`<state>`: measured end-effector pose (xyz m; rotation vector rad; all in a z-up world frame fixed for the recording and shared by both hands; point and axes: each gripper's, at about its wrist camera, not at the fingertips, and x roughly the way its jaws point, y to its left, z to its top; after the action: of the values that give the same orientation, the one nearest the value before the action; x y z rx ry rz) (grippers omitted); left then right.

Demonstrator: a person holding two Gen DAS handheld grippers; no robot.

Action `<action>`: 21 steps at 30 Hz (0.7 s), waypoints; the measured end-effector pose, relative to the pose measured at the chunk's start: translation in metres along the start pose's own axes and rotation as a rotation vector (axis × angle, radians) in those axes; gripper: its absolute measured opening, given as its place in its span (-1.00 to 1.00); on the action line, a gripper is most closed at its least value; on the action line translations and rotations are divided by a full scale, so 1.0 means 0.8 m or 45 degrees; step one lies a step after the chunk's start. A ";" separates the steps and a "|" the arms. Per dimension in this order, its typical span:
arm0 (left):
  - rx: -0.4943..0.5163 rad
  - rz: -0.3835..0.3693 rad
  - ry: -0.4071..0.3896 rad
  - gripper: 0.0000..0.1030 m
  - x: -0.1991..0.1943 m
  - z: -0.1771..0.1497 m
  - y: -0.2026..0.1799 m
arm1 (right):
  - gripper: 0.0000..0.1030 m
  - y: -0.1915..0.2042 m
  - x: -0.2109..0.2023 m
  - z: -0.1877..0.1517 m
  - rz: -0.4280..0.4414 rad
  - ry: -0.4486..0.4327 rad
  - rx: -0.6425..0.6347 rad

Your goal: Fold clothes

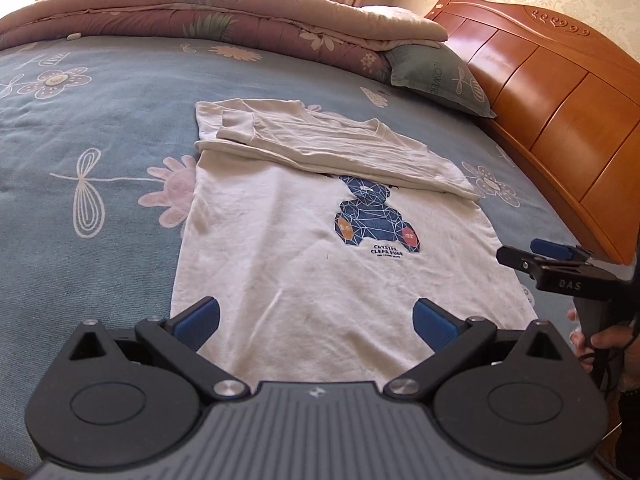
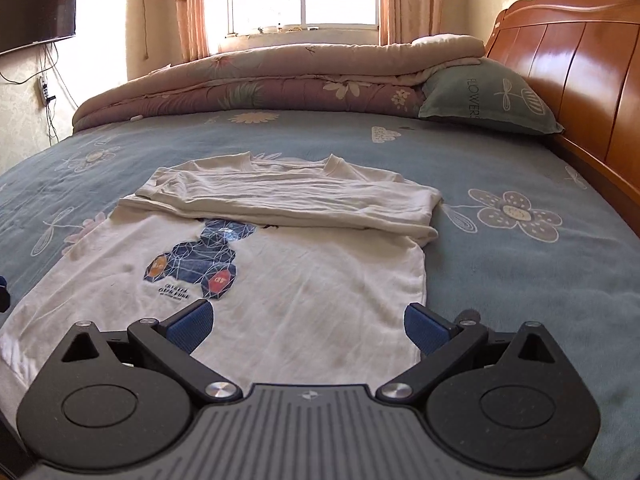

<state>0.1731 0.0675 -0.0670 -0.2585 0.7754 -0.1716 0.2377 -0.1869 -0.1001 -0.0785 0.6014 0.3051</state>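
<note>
T-shirt (image 1: 304, 264) lies lengthwise ahead of you on the bed (image 1: 100, 152), upper part folded down. Left gripper (image 1: 316, 320) and right gripper (image 2: 306, 320), both spread and empty, hover over its near hem.

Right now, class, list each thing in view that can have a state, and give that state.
T-shirt: partly folded, top part doubled over the chest print.
Left gripper: open, empty, above the hem.
Right gripper: open, empty.
Quilt: folded.
Curtains: drawn open.

One T-shirt (image 2: 280, 280), one pillow (image 2: 484, 98), one quilt (image 2: 260, 80), two grippers.
</note>
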 end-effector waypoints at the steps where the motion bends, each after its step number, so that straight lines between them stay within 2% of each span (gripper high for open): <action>1: 0.001 0.000 0.001 0.98 0.003 0.002 0.003 | 1.00 -0.001 0.013 0.006 -0.011 0.000 -0.008; 6: -0.037 -0.015 0.004 0.98 0.018 0.013 0.023 | 1.00 -0.017 0.081 0.034 -0.007 0.028 0.034; 13: -0.074 -0.022 0.028 0.98 0.037 0.018 0.036 | 1.00 -0.067 0.161 0.062 0.061 0.071 0.348; 17: -0.073 -0.024 0.056 0.98 0.044 0.016 0.035 | 1.00 -0.094 0.176 0.061 -0.036 0.072 0.444; 20: -0.064 -0.031 0.057 0.98 0.042 0.015 0.030 | 1.00 -0.106 0.164 0.057 -0.019 0.075 0.473; 21: -0.059 -0.035 0.055 0.98 0.041 0.016 0.027 | 1.00 -0.103 0.155 0.057 -0.043 0.091 0.456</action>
<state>0.2063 0.0823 -0.0867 -0.3105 0.8195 -0.1857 0.3844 -0.2262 -0.1343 0.2458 0.7169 0.1582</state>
